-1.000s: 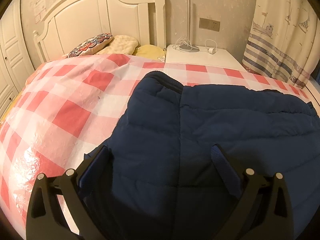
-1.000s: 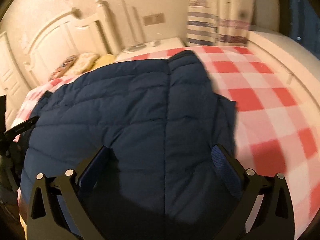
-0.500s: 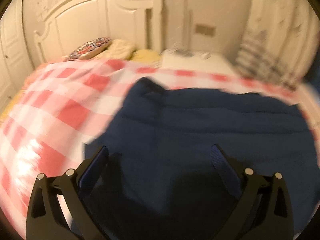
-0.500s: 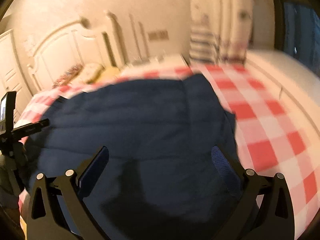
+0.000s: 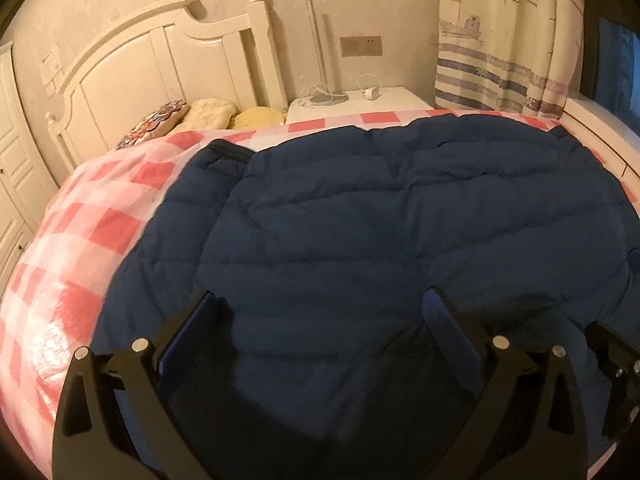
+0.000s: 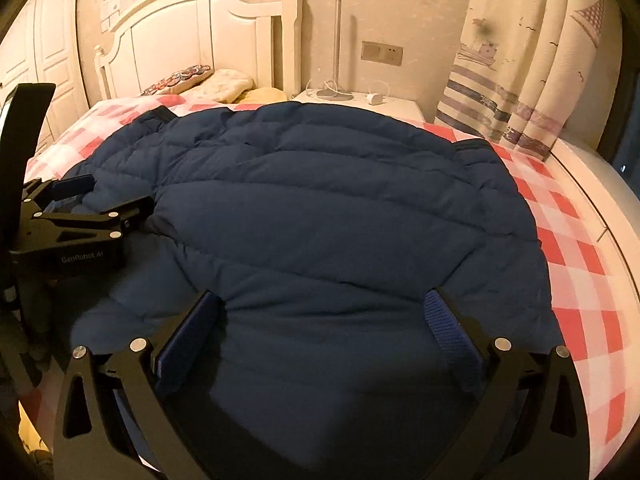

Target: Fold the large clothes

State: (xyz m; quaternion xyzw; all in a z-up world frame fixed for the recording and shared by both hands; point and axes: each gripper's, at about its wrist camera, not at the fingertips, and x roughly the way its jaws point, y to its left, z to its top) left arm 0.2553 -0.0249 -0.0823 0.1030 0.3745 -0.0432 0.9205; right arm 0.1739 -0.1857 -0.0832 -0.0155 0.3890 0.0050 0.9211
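A navy quilted down jacket [image 5: 380, 216] [image 6: 328, 200] lies spread across the red-and-white checked bedcover [image 5: 92, 216] [image 6: 568, 240]. My left gripper [image 5: 320, 312] hangs open just above the jacket's near edge, its blue pads wide apart with nothing between them. My right gripper [image 6: 324, 312] is also open over the near part of the jacket. In the right wrist view the left gripper [image 6: 100, 196] shows at the left, low over the jacket's left side. The right gripper's body [image 5: 616, 368] pokes in at the right edge of the left wrist view.
A white headboard [image 5: 168, 64] [image 6: 200, 28] and several pillows [image 5: 208, 114] stand at the bed's far end. A white nightstand [image 5: 352, 104] with a lamp base and charger is beside it. Striped curtains [image 5: 508, 40] [image 6: 520, 60] hang right; a wardrobe [image 6: 52, 44] stands left.
Both grippers swung right and pulled back, so more of the jacket shows. The jacket now lies spread wider, with the nearer fold gone. Both stay open.
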